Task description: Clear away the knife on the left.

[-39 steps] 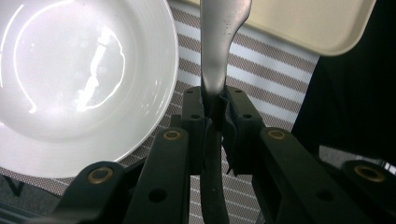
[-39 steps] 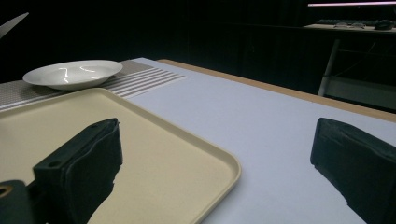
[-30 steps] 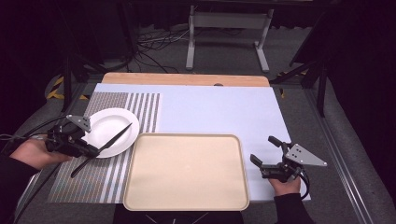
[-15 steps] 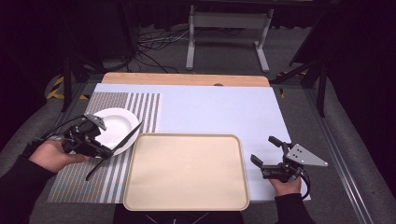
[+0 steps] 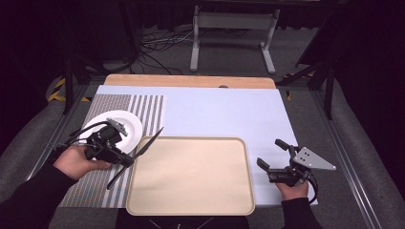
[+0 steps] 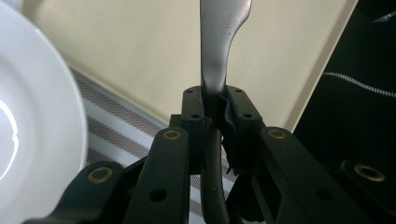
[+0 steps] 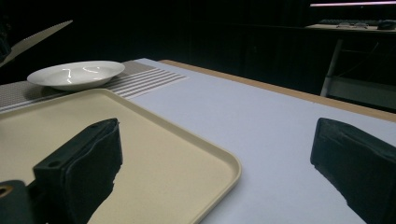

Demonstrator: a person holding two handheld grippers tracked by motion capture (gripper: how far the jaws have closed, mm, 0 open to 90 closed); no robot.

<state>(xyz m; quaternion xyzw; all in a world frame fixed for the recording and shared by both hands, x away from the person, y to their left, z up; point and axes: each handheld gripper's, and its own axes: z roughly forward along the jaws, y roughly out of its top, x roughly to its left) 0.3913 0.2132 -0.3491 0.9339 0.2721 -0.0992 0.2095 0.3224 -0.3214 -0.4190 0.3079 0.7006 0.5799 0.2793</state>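
Note:
My left gripper point(image 5: 126, 160) is shut on a dark table knife point(image 5: 150, 140), gripped near its middle. The blade points up and right over the left rim of the beige tray point(image 5: 191, 176). In the left gripper view the knife point(image 6: 219, 42) rises from between the closed jaws point(image 6: 215, 105), with the tray point(image 6: 140, 42) behind it and a white plate point(image 6: 32, 116) at the left. The plate point(image 5: 131, 125) sits on a striped placemat point(image 5: 148, 109). My right gripper point(image 5: 271, 153) rests open and empty at the tray's right side. In the right gripper view its jaws point(image 7: 217, 140) stand wide apart.
A pale blue mat point(image 5: 224, 114) covers the table beyond and to the right of the tray, with a wooden edge point(image 5: 191, 81) at the far side. From the right gripper view, the plate point(image 7: 77, 73) lies past the tray point(image 7: 154, 135), and the knife tip point(image 7: 39, 35) shows above it.
My left hand has carried the knife rightward and slightly down, from beside the plate to the tray's left rim. The right gripper has stayed put.

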